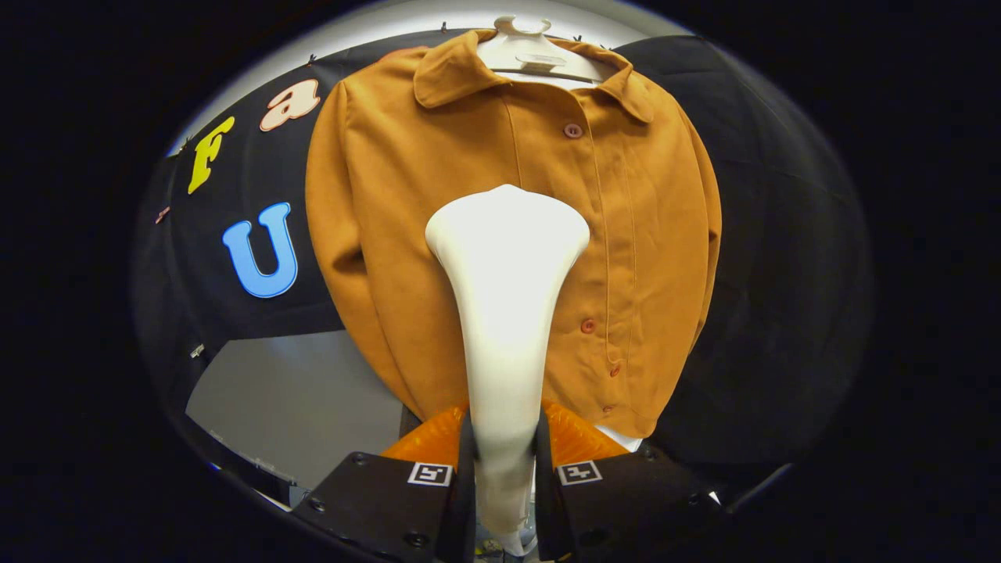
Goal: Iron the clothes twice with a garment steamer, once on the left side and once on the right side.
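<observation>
A mustard-orange button-up jacket [407,195] hangs on a white hanger [520,51] against the booth's black wall. A white garment steamer [507,258] stands upright between my fingers, its wide head in front of the jacket's chest, just left of the button placket [588,325]. My gripper [505,450] is shut on the steamer's narrow handle, both fingers pressing its sides. Whether the head touches the cloth cannot be told. The jacket's middle part is hidden behind the steamer.
A pale grey surface [297,399] shows below the left sleeve. Black cloth [782,234] covers the wall on both sides of the jacket.
</observation>
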Available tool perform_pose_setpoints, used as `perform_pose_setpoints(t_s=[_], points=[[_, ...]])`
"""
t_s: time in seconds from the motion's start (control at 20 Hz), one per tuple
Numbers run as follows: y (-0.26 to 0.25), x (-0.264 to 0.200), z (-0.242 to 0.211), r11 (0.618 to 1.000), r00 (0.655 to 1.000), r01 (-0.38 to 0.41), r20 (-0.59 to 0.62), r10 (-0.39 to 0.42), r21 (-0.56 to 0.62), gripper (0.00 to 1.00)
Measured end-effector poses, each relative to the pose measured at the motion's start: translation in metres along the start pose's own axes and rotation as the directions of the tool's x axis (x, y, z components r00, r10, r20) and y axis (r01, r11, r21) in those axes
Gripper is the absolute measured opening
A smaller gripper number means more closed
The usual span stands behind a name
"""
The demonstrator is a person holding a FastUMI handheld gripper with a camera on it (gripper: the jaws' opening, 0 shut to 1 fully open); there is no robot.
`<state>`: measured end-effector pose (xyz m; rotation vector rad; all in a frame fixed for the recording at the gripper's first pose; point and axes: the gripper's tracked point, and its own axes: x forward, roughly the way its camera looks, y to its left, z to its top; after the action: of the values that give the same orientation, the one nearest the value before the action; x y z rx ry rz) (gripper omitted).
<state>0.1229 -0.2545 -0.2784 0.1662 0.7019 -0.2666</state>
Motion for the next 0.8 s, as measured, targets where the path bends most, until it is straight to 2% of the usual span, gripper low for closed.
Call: perform_pose_setpoints(t_s=[0.3,0.55,0.8], points=[[-0.009,0.014,-0.061,1.000,0.987,-0.017,-0.159,0.021,0.024,0.34],[-0.014,0.022,-0.109,0.998,0.960,-0.010,-0.277,0.028,0.066,0.34],[-0.023,0.009,-0.132,0.995,0.943,0.021,-0.332,0.014,0.102,0.34]])
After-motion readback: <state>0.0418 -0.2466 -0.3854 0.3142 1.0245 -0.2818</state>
